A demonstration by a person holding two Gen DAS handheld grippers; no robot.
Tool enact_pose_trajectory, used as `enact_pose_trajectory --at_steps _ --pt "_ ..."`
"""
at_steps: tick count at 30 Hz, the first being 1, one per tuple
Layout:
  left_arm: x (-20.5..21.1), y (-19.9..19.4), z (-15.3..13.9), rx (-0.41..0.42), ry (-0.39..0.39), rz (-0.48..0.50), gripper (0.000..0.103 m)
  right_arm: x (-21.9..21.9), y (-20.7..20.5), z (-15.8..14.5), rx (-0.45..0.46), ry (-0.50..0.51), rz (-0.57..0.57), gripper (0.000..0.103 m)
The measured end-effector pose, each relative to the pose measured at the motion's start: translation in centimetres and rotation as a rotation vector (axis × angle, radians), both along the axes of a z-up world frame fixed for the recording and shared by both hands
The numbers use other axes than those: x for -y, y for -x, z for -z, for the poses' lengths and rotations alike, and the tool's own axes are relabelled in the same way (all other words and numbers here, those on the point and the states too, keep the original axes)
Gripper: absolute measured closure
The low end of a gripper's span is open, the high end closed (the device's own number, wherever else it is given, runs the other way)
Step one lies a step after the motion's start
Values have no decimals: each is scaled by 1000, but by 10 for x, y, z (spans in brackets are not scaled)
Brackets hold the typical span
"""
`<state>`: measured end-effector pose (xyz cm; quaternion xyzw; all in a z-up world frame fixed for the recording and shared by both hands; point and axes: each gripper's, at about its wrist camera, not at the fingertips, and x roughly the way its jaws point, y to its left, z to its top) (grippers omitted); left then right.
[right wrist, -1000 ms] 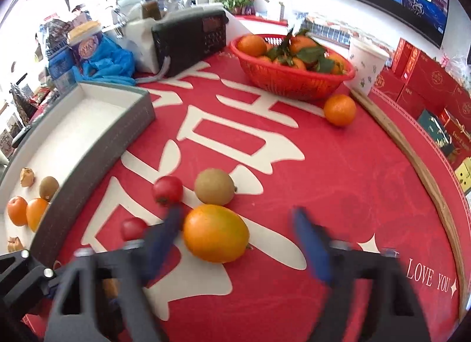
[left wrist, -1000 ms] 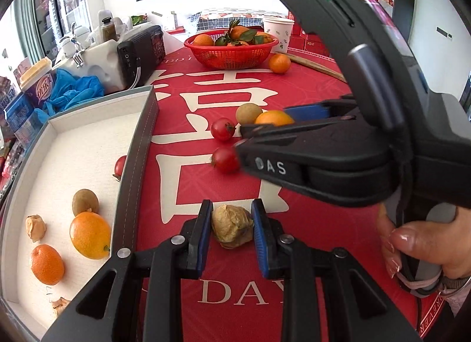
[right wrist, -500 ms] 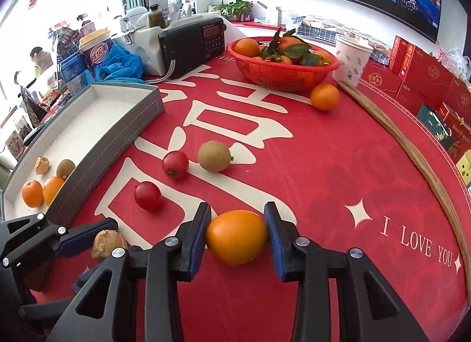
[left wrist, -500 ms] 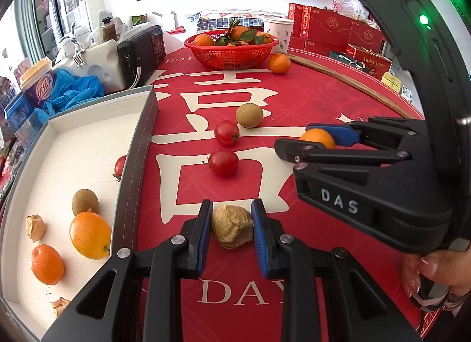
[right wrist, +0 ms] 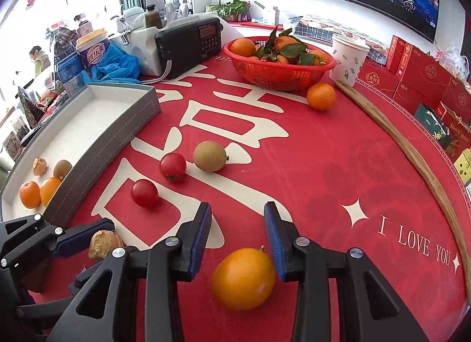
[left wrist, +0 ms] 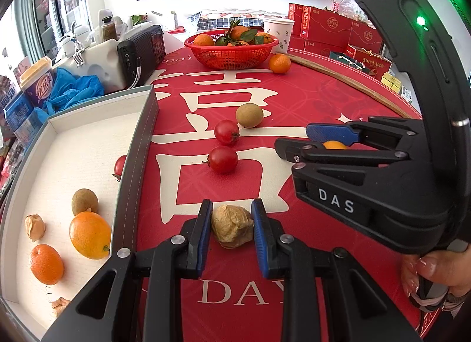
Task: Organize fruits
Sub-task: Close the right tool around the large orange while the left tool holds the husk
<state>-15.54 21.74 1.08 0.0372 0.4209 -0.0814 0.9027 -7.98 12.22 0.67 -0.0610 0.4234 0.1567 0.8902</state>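
The left tool [left wrist: 231, 209] was closed narrowly on a papery brown husked fruit [left wrist: 232, 225], both blue pads pressed to its sides while it rested on the red-clothed desk [right wrist: 294, 180]. That looked to me like a grip taken ready for a lift. The right tool [right wrist: 238, 209] stood at a narrow gap with the big orange [right wrist: 243, 278] behind its pads, closer to the tool's body. The orange touched the right-hand pad, but I could not tell whether it was truly pinched. The grey tray [left wrist: 141, 147] lay just to the left, already holding another orange [left wrist: 89, 234], a mandarin [left wrist: 47, 264], a kiwi [left wrist: 84, 202], a husked fruit [left wrist: 34, 227] and a tomato [left wrist: 120, 165] against its wall. I took the tray for the place where both fruits were bound. Two tomatoes [left wrist: 222, 159] and a second kiwi [left wrist: 249, 115] waited loose on the desk beyond the tools. The red basket [left wrist: 232, 56] of leafy mandarins stood well apart at the far side. Compared with a second earlier, the left tool's hold on the husked fruit was the same. The right tool's jaws, which had stood wide around the orange, had narrowed. Half a second back the orange sat squarely between the pads. Now it had slid back from them and looked blurred, as if it had squirted out of the squeeze.
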Motion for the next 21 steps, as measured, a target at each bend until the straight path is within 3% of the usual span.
enact_pose_trajectory --at_steps 21 --pt "0 0 0 0 0 0 74 0 0 0 2 5 0 64"
